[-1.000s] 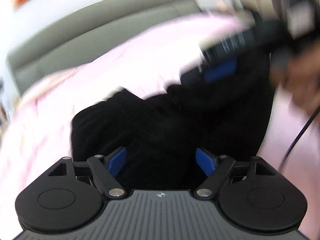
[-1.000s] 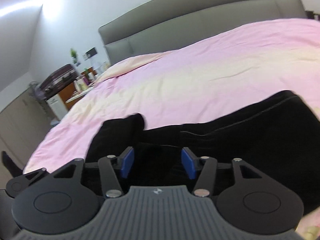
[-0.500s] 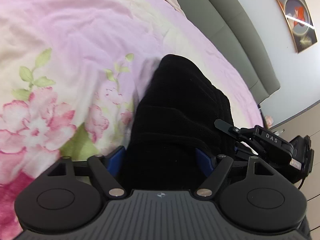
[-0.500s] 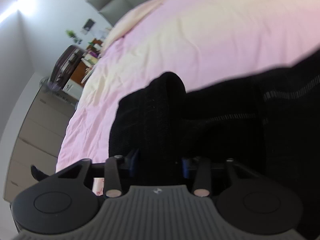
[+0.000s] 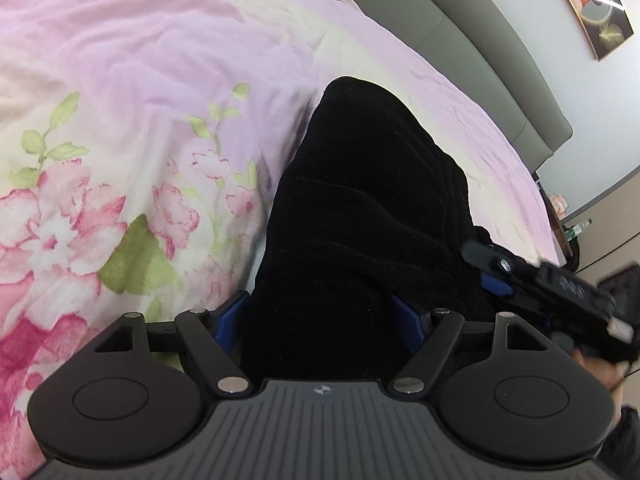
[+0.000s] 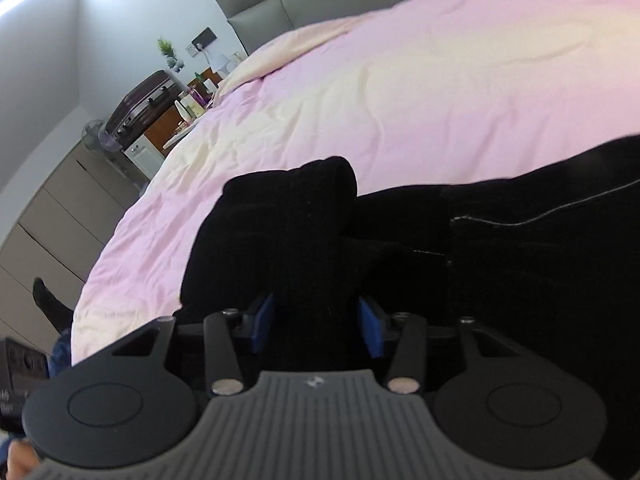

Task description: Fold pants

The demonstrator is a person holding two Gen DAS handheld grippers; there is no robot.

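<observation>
Tongs both straddle the pants (image 5: 360, 208), which lie bunched on the bed (image 5: 140, 80). Left tongs (image 5: 324, 318): jaws wide and closing, a thick hump of black cloth between the blue pads; whether the pads press the cloth, cannot tell. Right tongs (image 6: 316, 322): jaws narrower and opening, a raised ridge of cloth between the pads, the pads look just off it or barely touching. The rest of the pants runs off to the right of the right tongs, seam line visible there. In the left view the right tongs (image 5: 496, 276) sit just right of the left ones, at the same bundle.

Judgement: regrasp or release mid-fold. To do it well:
- Take one clean edge per tong, not the whole hump; the bundle between the left pads looks too many layers deep.
- Seat cloth deep in the pads before lifting, else it slips.
- Keep both tongs level and apart enough to tension the fold line.
- Lay down flat on the bed, release after the cloth rests.
</observation>
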